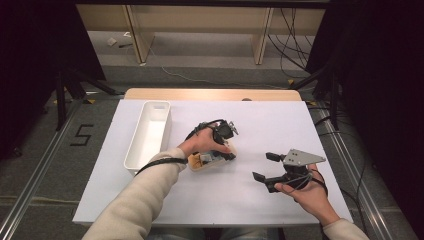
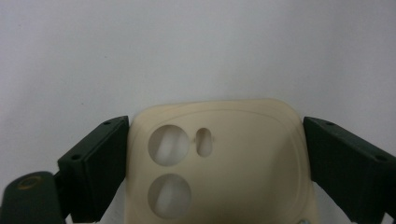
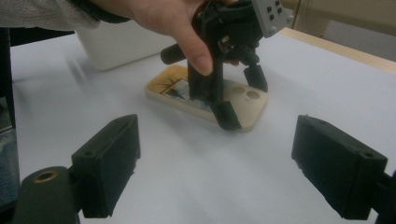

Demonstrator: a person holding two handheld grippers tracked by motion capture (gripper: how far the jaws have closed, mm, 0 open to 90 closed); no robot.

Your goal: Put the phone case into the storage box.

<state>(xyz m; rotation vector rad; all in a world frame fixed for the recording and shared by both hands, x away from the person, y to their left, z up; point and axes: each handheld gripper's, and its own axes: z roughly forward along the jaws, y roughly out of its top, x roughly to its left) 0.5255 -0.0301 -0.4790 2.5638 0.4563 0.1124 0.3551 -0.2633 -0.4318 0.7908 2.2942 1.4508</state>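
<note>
A cream phone case (image 1: pixel 207 162) with camera holes and a printed picture lies flat on the white table (image 1: pixel 250 125), just left of the middle. My left gripper (image 1: pixel 225 152) points down over the case's camera end, open, one jaw on each long side and close against the edges. The left gripper view has the case (image 2: pixel 224 163) between the two jaws of my left gripper (image 2: pixel 215 158). My right gripper (image 1: pixel 265 166) hovers to the right, open and holding nothing. In its own view my right gripper (image 3: pixel 215 168) faces the case (image 3: pixel 205 100) and the left gripper (image 3: pixel 240 95).
A long white bin (image 1: pixel 160 103) stands on the table's left part, close behind the left hand; it also appears as the bin (image 3: pixel 116 46) in the right gripper view. Bare tabletop lies between the case and the right gripper. Wooden shelving legs and cables are on the floor beyond.
</note>
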